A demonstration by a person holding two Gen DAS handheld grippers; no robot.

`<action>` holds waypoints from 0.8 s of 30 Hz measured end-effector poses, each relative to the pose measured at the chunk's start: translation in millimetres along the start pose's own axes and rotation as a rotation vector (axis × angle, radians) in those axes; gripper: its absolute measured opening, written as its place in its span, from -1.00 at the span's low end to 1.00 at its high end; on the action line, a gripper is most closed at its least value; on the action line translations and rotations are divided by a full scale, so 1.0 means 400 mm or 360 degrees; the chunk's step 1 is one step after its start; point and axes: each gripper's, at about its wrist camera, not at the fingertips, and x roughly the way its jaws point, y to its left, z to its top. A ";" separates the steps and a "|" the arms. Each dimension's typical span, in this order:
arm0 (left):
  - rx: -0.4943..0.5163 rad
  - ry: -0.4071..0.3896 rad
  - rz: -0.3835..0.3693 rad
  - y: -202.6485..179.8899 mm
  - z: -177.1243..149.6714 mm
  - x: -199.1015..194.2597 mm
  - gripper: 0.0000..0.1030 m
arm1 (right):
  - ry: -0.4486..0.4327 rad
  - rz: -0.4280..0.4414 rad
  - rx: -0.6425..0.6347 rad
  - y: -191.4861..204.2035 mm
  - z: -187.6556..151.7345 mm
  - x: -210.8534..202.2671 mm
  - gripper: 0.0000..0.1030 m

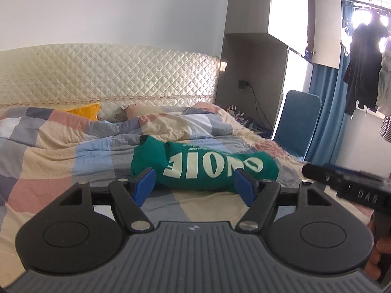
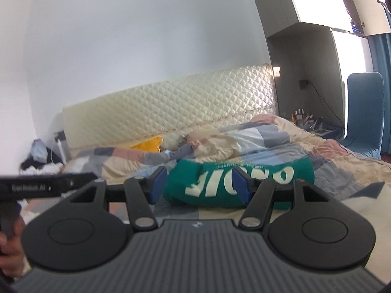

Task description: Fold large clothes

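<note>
Jaws of both grippers gape empty; green shirt [image 1: 205,166] lies folded on quilt [image 1: 48,161].

folded green garment [image 1: 205,166] lies on the checked bed [image 1: 48,166].

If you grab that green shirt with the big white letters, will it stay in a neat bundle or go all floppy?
Probably floppy: the green shirt is soft cloth, sagging in rounded folds on the checked quilt. Lifted by one edge, the bundle would likely fall open. It looks light, and unlikely to slip on the rumpled quilt. Both grippers, left and right, are open.
</note>
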 end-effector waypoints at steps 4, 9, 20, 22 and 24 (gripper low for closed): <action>0.0020 0.0012 0.0013 0.010 -0.030 0.024 0.47 | 0.0059 -0.0050 -0.0007 -0.006 -0.060 0.032 0.21; -0.0030 0.0023 0.0016 0.033 -0.054 0.054 0.47 | 0.0099 -0.0127 -0.0081 -0.015 -0.110 0.060 0.21; -0.0018 0.0073 0.0053 0.052 -0.094 0.107 0.47 | 0.0098 -0.0189 -0.0148 -0.019 -0.157 0.079 0.21; -0.0010 0.0082 0.0056 0.046 -0.101 0.111 0.47 | 0.0103 -0.0184 -0.0156 -0.018 -0.161 0.083 0.21; -0.0010 0.0097 0.0057 0.041 -0.103 0.118 0.47 | 0.0105 -0.0184 -0.0156 -0.021 -0.163 0.086 0.21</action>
